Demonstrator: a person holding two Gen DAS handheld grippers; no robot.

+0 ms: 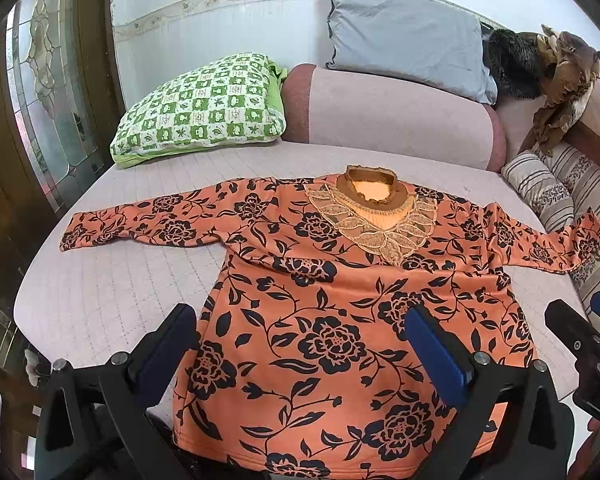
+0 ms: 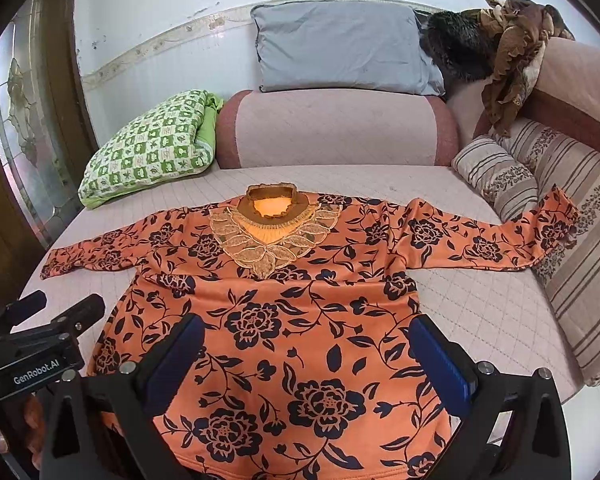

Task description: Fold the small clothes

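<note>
The orange floral top [image 1: 340, 320] was found spread flat on the bed [image 1: 100, 292], sleeves out left and right. No fold was made yet. Left gripper [image 1: 300, 344] and right gripper [image 2: 306, 350] were held released, empty, above the near hem.

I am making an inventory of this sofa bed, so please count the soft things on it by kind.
Pillows and cushions: 3 (grey pillow, green checked pillow, striped bolster cushion)
Spread-out garments: 1 (orange floral long-sleeved top)
Heaped brown and dark clothes: 1 pile
Total: 5
</note>
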